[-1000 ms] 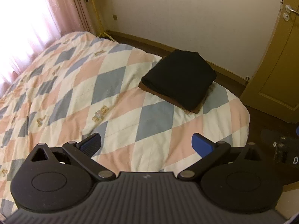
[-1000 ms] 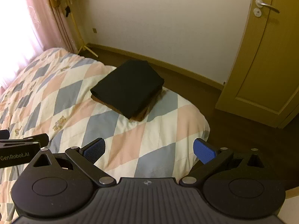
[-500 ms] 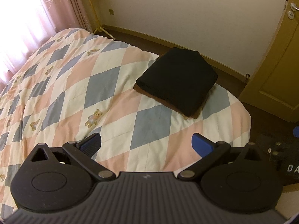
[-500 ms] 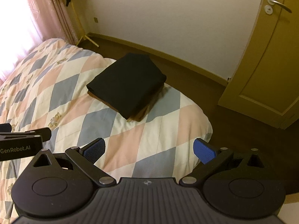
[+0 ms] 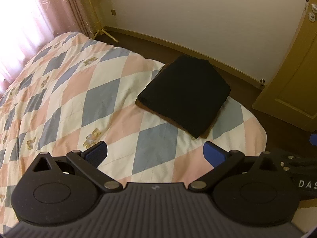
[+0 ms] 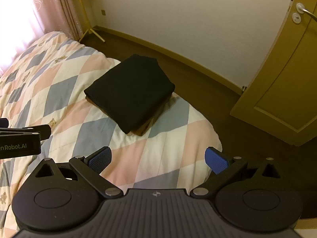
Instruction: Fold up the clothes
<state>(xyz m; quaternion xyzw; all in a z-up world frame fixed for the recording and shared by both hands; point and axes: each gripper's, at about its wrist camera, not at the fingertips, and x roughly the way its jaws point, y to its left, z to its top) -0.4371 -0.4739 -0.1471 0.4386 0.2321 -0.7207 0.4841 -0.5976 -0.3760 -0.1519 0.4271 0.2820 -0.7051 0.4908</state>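
Through the left wrist camera: left gripper (image 5: 155, 151) held above the near part of the quilt (image 5: 59, 99), blue pads spread wide, nothing between them. Ahead and slightly right of its axis, well apart, a black folded garment (image 5: 184, 95) lying squared off near the bed's far right corner, stacked on a brown folded piece (image 5: 207, 133) that shows only as a thin rim along the near edges. Long axis of the stack running diagonally, near-right corner to far-left. Through the right wrist camera: right gripper (image 6: 158, 158) likewise agape and empty, over the bed's near right edge. Same stack (image 6: 130, 91) ahead and a little left of centre, again well out of reach. Left gripper's body poking in at the left margin. Neither gripper clearly the nearer from these views. Clothes already lying folded and piled; no loose garment visible on the quilt. Would fit a finished pile just as well as a pile waiting for more pieces.
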